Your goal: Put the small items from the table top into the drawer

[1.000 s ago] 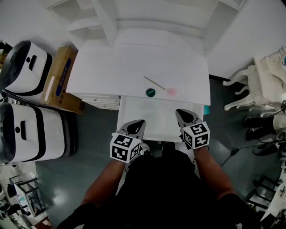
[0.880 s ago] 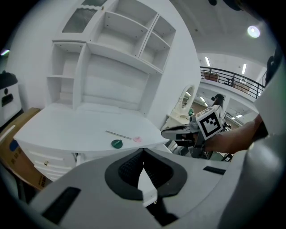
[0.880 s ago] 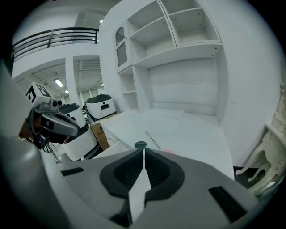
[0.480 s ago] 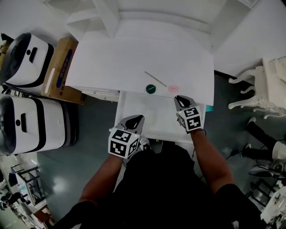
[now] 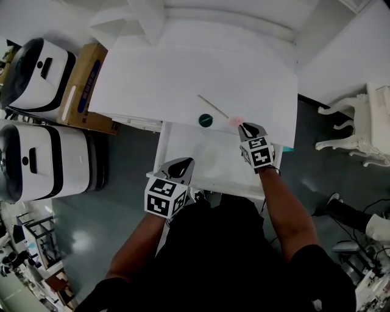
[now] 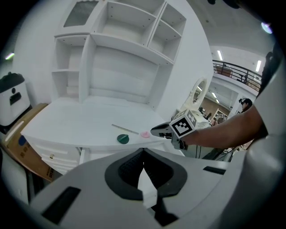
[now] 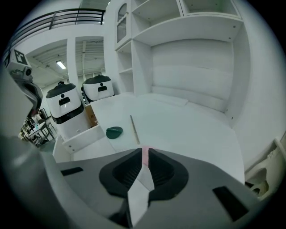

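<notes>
On the white desk (image 5: 183, 79), near its front edge, lie a green disc (image 5: 205, 120), a small pink item (image 5: 235, 122) and a thin stick (image 5: 212, 107). Below the edge the white drawer (image 5: 201, 155) stands pulled out. My right gripper (image 5: 245, 126) has its tips right at the pink item (image 7: 145, 150), which shows through the slit between them. Its jaws have just been opening and stand only a crack apart, pressing on nothing. My left gripper (image 5: 187, 160) hovers shut and empty over the drawer's near left side. The disc (image 7: 114, 131) and the stick (image 7: 134, 129) lie left of the right gripper.
Two white-and-black machines (image 5: 36, 79) (image 5: 42, 161) and a cardboard box (image 5: 85, 97) stand left of the desk. A white shelf unit (image 5: 183, 18) rises at the desk's back. A white ornate chair (image 5: 356, 128) is at the right.
My right gripper has moved forward from above the drawer to the desk's front edge, reaching the pink item. The left gripper has barely shifted.
</notes>
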Available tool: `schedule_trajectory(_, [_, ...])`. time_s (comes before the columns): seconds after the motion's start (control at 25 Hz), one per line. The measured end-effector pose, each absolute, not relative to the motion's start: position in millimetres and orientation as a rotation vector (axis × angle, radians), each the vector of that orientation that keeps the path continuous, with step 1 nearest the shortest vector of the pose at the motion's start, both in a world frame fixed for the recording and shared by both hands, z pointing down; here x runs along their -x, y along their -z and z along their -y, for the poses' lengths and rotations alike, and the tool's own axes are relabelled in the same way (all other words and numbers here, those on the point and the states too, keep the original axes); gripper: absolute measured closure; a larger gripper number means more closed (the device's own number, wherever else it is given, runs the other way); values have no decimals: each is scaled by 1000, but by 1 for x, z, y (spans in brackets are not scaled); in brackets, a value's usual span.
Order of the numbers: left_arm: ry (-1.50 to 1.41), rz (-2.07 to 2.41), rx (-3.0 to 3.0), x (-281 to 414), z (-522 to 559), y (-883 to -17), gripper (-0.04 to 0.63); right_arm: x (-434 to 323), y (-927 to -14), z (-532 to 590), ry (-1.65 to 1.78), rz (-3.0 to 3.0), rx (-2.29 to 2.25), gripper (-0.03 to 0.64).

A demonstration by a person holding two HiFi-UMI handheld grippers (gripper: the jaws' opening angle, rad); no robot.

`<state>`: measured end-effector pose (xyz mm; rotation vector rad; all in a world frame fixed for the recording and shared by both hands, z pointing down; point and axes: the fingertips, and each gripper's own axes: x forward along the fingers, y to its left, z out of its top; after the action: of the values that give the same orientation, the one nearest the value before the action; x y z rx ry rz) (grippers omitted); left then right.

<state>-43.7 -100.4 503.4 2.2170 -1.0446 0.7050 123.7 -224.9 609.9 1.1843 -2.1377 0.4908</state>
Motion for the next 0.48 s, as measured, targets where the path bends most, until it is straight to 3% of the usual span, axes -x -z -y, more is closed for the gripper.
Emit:
schedule_trajectory(0.24, [-717,1050,-2191,43,98,-506,592,-118,-626,240,-510,2113,-1154,526])
schedule_trajectory(0.48, [-713,1057,-2172,44,98,-507,592,-119,-636,252,-508,2082,-1145,520])
